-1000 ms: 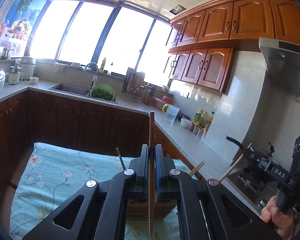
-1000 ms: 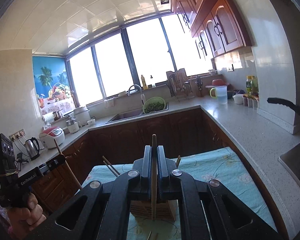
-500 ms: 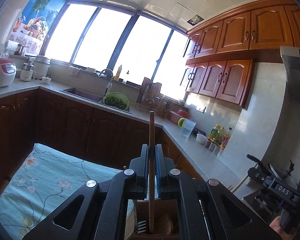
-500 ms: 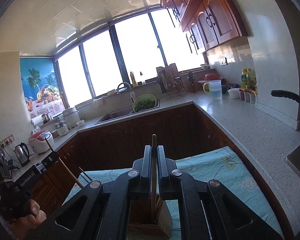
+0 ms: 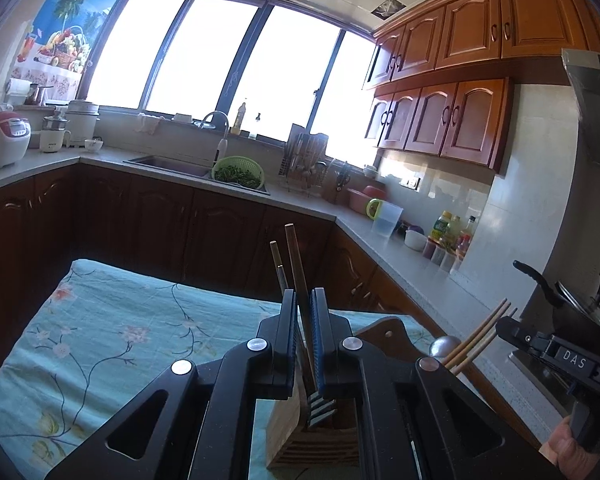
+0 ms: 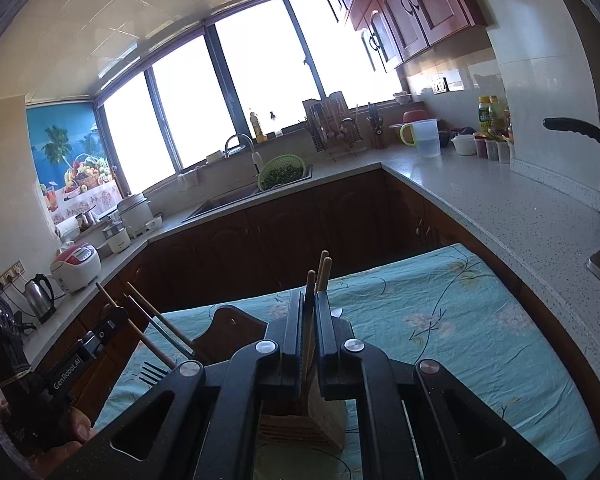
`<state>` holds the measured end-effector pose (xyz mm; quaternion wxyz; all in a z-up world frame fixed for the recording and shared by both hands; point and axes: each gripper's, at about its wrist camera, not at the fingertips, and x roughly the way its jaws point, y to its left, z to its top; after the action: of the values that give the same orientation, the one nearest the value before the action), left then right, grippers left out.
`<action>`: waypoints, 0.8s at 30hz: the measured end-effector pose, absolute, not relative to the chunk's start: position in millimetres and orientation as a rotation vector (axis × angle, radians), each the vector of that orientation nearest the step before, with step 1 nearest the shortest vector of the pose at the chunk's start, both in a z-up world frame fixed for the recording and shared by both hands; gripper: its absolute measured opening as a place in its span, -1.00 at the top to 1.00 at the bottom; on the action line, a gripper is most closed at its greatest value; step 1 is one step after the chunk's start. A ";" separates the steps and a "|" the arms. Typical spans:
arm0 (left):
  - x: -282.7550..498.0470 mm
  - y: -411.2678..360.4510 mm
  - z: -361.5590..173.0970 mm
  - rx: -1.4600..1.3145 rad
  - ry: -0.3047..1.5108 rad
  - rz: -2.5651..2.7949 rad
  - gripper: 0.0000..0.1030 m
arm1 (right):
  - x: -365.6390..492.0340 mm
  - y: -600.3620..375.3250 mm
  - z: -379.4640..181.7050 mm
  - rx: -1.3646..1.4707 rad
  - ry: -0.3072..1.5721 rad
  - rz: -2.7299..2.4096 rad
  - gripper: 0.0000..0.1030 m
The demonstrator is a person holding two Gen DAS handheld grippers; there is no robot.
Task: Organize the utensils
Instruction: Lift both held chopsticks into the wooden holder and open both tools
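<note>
A wooden utensil holder (image 5: 300, 436) stands on the floral cloth, right under both grippers. My left gripper (image 5: 303, 300) is shut on a dark brown chopstick (image 5: 296, 264), which leans left and runs down into the holder beside a fork's tines (image 5: 320, 408). My right gripper (image 6: 309, 300) is shut on a pale wooden chopstick (image 6: 309, 284) that also reaches down into the holder (image 6: 300, 428). Each view shows the other gripper at its edge: the right gripper (image 5: 512, 332) with pale sticks (image 5: 476, 338), the left gripper (image 6: 112, 318) beside a fork (image 6: 152, 372).
The table carries a turquoise floral cloth (image 5: 100, 340). A speckled counter (image 6: 500, 208) runs along the right with a jug (image 6: 426, 136), bottles and a pan handle (image 6: 572, 128). A sink with a green colander (image 5: 236, 172) sits under the window. A hand (image 6: 72, 436) grips the left tool.
Both grippers have sunk toward the holder, which now sits close below them. The two chopsticks' lower ends have gone down into it. The left chopstick now leans to the left.
</note>
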<state>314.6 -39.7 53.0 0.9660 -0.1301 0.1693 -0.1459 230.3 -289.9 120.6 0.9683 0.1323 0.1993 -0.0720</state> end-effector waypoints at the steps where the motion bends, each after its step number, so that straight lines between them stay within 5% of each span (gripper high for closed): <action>1: 314.4 -41.3 54.5 -0.252 0.346 -0.298 0.89 | 229.7 -290.2 120.7 0.269 0.402 -0.146 0.90; 20: 327.3 -36.8 68.0 -0.221 0.419 -0.325 0.81 | 229.3 -295.9 120.8 0.301 0.425 -0.135 0.78; 22: 326.5 -35.3 69.5 -0.225 0.430 -0.319 0.56 | 225.4 -299.2 122.1 0.319 0.418 -0.131 0.69; 24: 322.0 -33.1 72.9 -0.231 0.420 -0.317 0.43 | 219.0 -302.7 124.5 0.340 0.403 -0.119 0.19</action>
<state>322.0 -33.1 72.9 0.9590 -0.1141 0.2071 -0.1565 219.0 -302.7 124.5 0.9637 0.1680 0.1989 -0.0586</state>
